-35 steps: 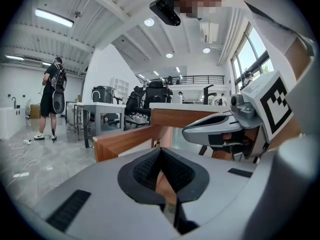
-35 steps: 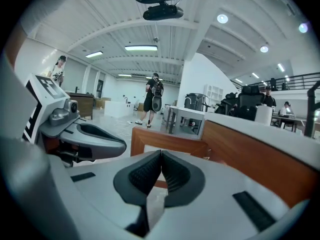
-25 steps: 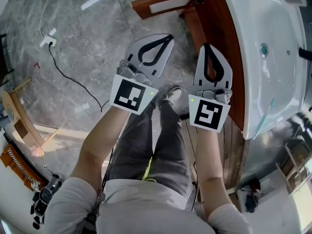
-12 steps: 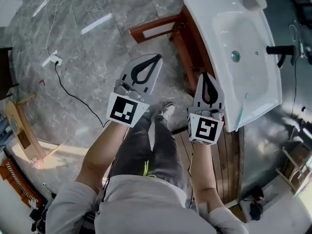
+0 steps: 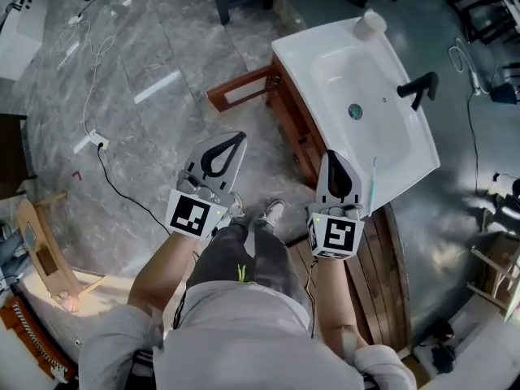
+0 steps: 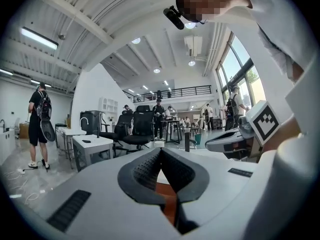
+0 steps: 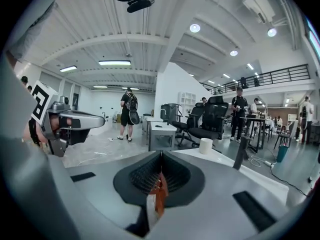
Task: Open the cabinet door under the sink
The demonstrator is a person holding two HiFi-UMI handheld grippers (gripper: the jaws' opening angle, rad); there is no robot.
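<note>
Raised since earlier: left gripper and right gripper, jaws closed, empty. Cup on sink rim; door open over floor.

No readable text anywhere — just patterned square markers on the left gripper and right gripper.

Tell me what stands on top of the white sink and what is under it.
On the sink stand a black faucet and a white cylinder. Under it, a wooden cabinet shows its front and an open door; the sink covers its inside.
</note>
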